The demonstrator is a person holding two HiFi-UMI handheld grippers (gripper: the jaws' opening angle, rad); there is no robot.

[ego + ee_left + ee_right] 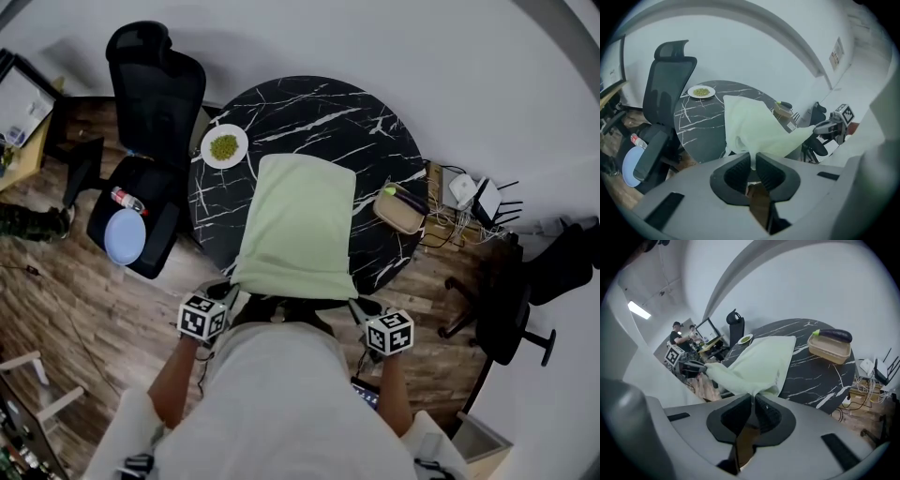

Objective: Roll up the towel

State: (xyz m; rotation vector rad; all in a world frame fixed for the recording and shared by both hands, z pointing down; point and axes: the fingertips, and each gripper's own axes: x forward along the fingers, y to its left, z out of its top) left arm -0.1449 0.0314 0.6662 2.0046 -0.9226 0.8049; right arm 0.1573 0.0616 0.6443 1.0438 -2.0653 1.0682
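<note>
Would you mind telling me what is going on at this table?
A person holds a claw in each hand. The left claw and the right claw are each shut on a near corner of the green towel, holding that edge up while its far end lies on the black marble table. Nothing is rolled yet.

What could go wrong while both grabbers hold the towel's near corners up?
The left gripper and the right gripper each pinch only a thin bit of the towel, so a corner might slip out. The towel lies close to the plate and the tray, so pulling it could nudge them.
</note>
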